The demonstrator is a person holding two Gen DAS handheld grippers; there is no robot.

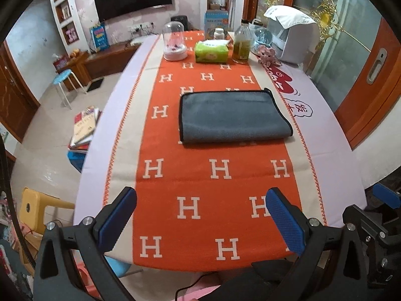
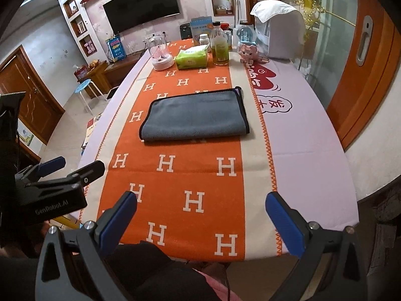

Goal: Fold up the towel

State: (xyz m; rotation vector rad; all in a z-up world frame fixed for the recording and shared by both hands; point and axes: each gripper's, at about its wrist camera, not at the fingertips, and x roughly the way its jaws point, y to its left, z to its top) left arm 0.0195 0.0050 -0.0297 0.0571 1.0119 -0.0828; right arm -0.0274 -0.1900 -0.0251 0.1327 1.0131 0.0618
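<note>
A grey towel (image 1: 233,116) with dark edging lies folded in half on the orange H-patterned table runner (image 1: 200,175), its folded edge toward me; it also shows in the right wrist view (image 2: 195,119). My left gripper (image 1: 201,200) is open and empty, held near the table's front edge, well short of the towel. My right gripper (image 2: 201,203) is open and empty at the same front edge. The left gripper (image 2: 72,165) shows at the left of the right wrist view.
At the far end stand a glass dome (image 1: 174,42), a green tissue pack (image 1: 212,51), an oil bottle (image 1: 242,42), a pink plush toy (image 1: 267,54) and a white appliance (image 1: 293,37). Stools and books are on the floor at left.
</note>
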